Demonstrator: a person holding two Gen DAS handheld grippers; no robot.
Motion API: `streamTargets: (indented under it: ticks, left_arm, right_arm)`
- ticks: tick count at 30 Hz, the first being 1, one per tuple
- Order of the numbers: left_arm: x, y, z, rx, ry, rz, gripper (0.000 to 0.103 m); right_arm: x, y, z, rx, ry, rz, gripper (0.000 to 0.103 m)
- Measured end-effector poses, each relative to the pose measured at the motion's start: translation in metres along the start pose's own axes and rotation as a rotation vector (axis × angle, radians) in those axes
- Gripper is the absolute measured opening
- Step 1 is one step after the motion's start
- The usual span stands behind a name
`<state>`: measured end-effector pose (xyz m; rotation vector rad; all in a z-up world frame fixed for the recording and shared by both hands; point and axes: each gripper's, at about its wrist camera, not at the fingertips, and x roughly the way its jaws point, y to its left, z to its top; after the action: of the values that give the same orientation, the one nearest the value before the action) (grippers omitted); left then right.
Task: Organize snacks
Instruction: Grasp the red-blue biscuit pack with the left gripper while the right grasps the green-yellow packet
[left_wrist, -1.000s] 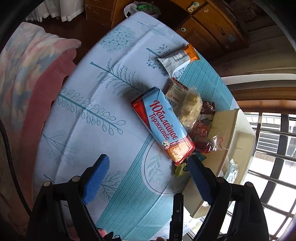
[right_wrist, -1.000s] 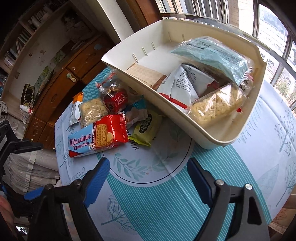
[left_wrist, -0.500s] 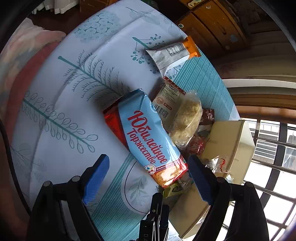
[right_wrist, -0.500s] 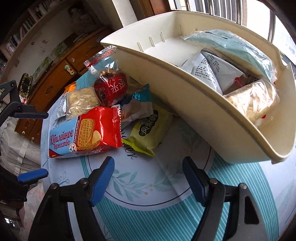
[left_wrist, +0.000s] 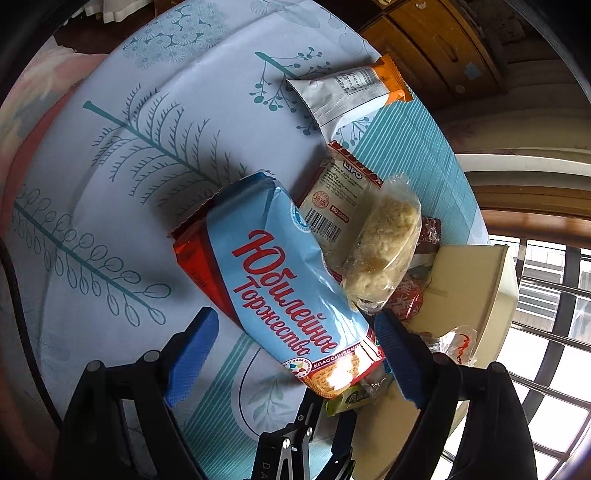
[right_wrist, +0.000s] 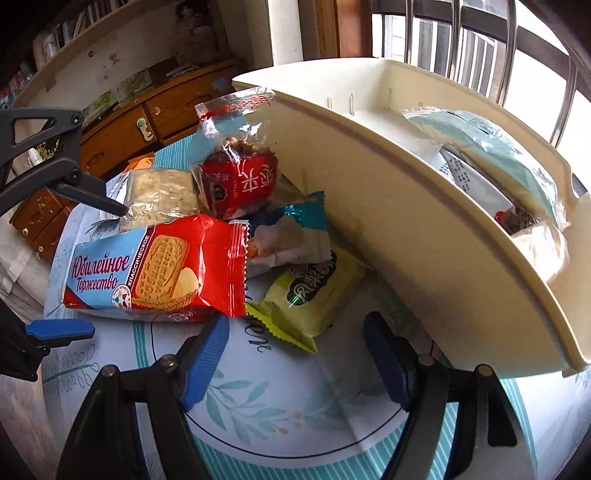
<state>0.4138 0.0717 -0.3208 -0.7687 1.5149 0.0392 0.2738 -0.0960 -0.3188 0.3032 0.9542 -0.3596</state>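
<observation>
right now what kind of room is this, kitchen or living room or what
Probably a lived-in home room, a living or dining area rather than a kitchen. A table with a printed leaf tablecloth stands by a barred window, with a wooden drawer cabinet and bookshelves behind it.

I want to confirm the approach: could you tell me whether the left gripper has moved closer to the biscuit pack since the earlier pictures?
Yes. The left gripper has come down toward the biscuit pack, whose end now lies between its open fingers.
</observation>
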Motion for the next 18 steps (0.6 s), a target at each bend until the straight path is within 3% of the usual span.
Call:
streamTargets:
  ticks: [9,18]
  left_arm:
    - [0.02,-0.004,0.003,-0.017,0.017,0.015,0.086]
    - [0.034,-0.02,0.007,-0.034,-0.01,0.042,0.087]
  right_arm:
    - [0.01,0.011,0.007,-0.085,-0.033,-0.049,0.075]
    - [0.01,0.01,0.006,-0.104,-0.053,-0.034,0.072]
